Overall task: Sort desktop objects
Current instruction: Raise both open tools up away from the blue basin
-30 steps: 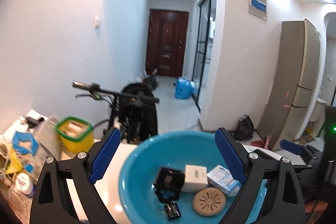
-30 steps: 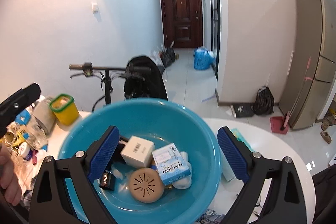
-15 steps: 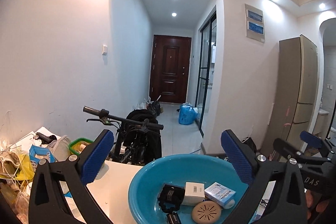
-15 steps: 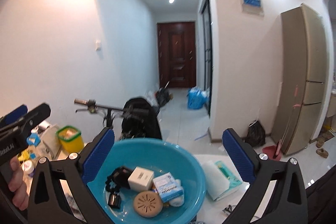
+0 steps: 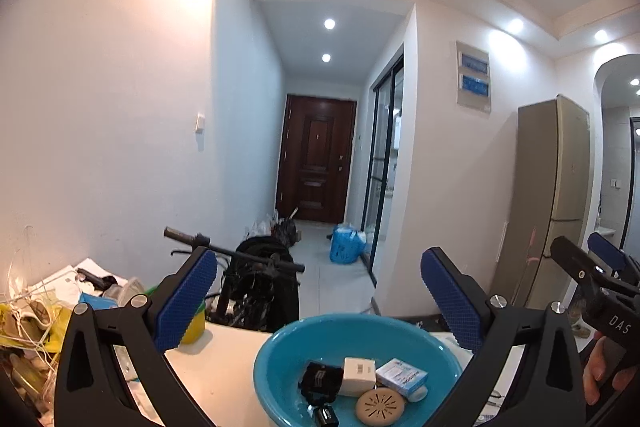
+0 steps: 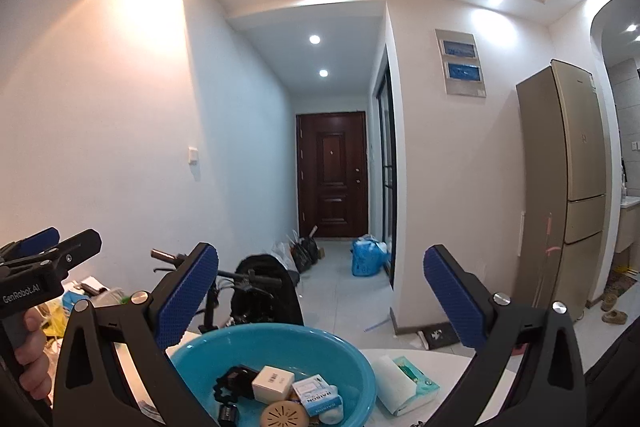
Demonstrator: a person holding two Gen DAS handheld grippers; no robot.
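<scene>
A blue basin (image 5: 280, 355) (image 6: 192, 359) stands on the white table (image 5: 224, 367). It holds a white box (image 5: 359, 375) (image 6: 272, 382), a blue-and-white carton (image 5: 402, 380) (image 6: 318, 394), a tan round disc (image 5: 380, 405) (image 6: 283, 415) and black items (image 5: 320, 381) (image 6: 234, 383). My left gripper (image 5: 320, 301) is open and empty, raised above and behind the basin. My right gripper (image 6: 322, 301) is open and empty, also raised above the basin. Each gripper shows at the edge of the other's view.
A pile of papers, cords and containers (image 5: 48, 311) lies at the table's left, with a yellow tub (image 5: 194, 325) beside it. A tissue pack (image 6: 406, 381) lies right of the basin. A bicycle (image 5: 256, 279) stands behind the table. A fridge (image 6: 568, 187) stands at the right.
Both grippers have risen and tilted up away from the basin, which now sits low in both views. The jaws stay open.
</scene>
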